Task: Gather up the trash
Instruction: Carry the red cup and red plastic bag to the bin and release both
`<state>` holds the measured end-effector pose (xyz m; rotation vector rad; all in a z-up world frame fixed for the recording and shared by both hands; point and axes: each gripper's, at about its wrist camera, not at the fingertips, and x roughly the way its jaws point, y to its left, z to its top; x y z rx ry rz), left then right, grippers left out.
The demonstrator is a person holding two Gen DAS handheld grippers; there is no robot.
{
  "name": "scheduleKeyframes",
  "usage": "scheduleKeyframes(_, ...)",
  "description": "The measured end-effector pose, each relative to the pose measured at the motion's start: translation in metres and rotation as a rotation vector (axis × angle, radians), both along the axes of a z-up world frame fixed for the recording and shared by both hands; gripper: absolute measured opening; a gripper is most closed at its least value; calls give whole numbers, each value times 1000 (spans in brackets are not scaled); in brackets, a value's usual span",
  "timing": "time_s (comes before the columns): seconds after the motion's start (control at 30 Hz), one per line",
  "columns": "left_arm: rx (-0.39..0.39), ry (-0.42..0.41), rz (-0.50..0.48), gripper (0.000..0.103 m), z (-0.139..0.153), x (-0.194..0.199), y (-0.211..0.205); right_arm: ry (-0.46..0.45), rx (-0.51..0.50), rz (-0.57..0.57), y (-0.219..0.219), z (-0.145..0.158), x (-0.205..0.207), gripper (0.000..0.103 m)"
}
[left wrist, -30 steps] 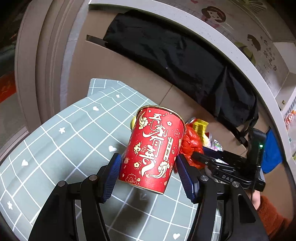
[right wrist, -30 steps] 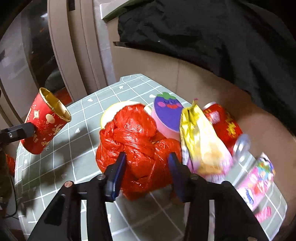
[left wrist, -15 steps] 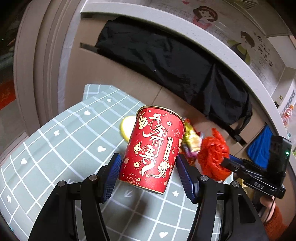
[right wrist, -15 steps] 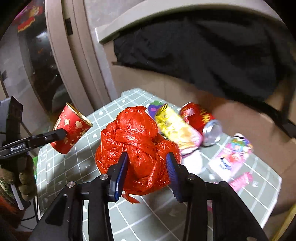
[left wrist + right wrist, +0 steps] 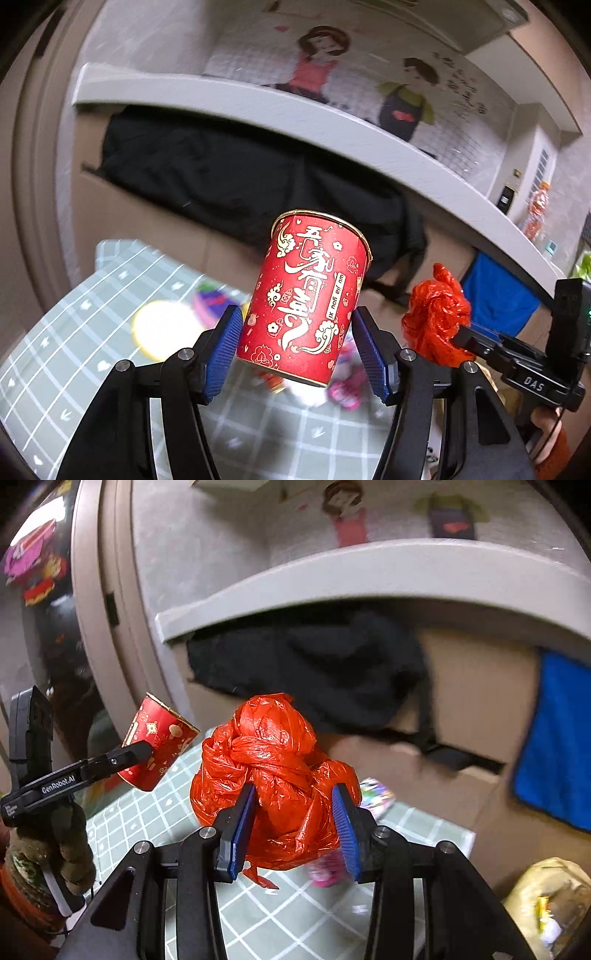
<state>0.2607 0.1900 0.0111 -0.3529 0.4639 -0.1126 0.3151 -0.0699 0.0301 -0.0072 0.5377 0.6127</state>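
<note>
In the left wrist view, a red paper cup (image 5: 308, 306) printed with gold characters is pinched between the blue pads (image 5: 223, 349) of the left gripper (image 5: 299, 350) and held clear above the green checked tablecloth (image 5: 74, 354). It fills the centre of the frame, tilted slightly with its gold rim toward the upper right. At the right edge of that frame, the right gripper (image 5: 461, 338) is seen clamped on a knotted red plastic bag (image 5: 436, 317).

In the right wrist view, the same bag (image 5: 273, 775) is squeezed between the right gripper (image 5: 295, 827) pads at centre, lifted off the cloth (image 5: 258, 915). The cup (image 5: 159, 747) is seen at centre left in the left gripper (image 5: 144, 753). Blurred wrappers (image 5: 343, 387) are left lying on the cloth below the cup. A black garment (image 5: 229, 177) is draped over cardboard behind.
</note>
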Motion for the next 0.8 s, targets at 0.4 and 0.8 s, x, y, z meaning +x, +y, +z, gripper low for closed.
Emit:
scheduleKeyframes(0.4, 57, -128, -182, 62, 37, 19, -160, -132, 94, -240, -152, 29, -37, 39)
scheduleKeyframes(0.8, 5, -88, -393, 62, 17, 33, -282, -120, 90, -496, -278, 20, -84, 39)
